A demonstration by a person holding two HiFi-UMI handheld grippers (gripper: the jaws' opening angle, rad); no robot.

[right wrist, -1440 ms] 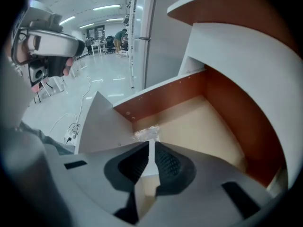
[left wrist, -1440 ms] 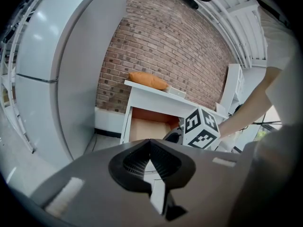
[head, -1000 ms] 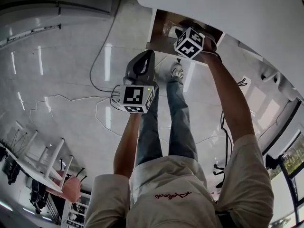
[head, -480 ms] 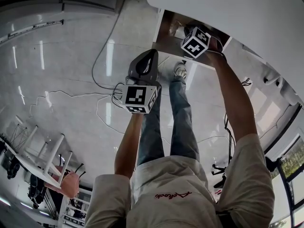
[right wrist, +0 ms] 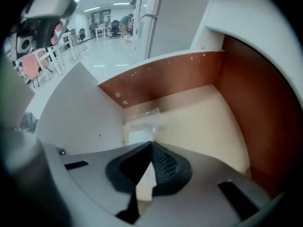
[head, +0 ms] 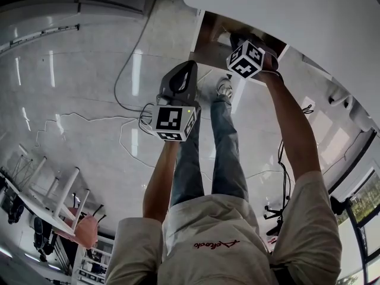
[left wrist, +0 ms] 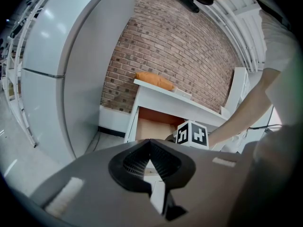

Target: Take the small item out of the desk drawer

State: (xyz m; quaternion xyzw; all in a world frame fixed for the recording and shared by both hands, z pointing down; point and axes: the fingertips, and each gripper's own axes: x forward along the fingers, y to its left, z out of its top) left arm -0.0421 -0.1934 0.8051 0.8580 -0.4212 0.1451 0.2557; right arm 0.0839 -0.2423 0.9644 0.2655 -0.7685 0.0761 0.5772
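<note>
The desk drawer (head: 205,40) stands pulled out under the white desk top (head: 285,10). My right gripper (right wrist: 151,144) reaches inside it, and only its marker cube (head: 246,59) shows well from the head. Its jaws are closed, with a small clear bag (right wrist: 142,122) holding a white piece pinched at the tips. The bag rests against the cream drawer bottom (right wrist: 199,122) near the left wall. My left gripper (head: 180,76) hangs shut and empty in front of the desk, away from the drawer. From the left gripper (left wrist: 150,143) I see the drawer (left wrist: 151,126) and the right cube (left wrist: 191,134).
Brown drawer walls (right wrist: 180,79) close in on the right gripper at the back and right. An orange object (left wrist: 154,81) lies on the desk. Cables (head: 89,120) trail over the glossy floor. A white chair (head: 59,206) stands at lower left. The person's legs (head: 214,141) are below the drawer.
The right gripper's cube has tilted and drawn back slightly toward the person inside the drawer. The left gripper has stayed nearly still.
</note>
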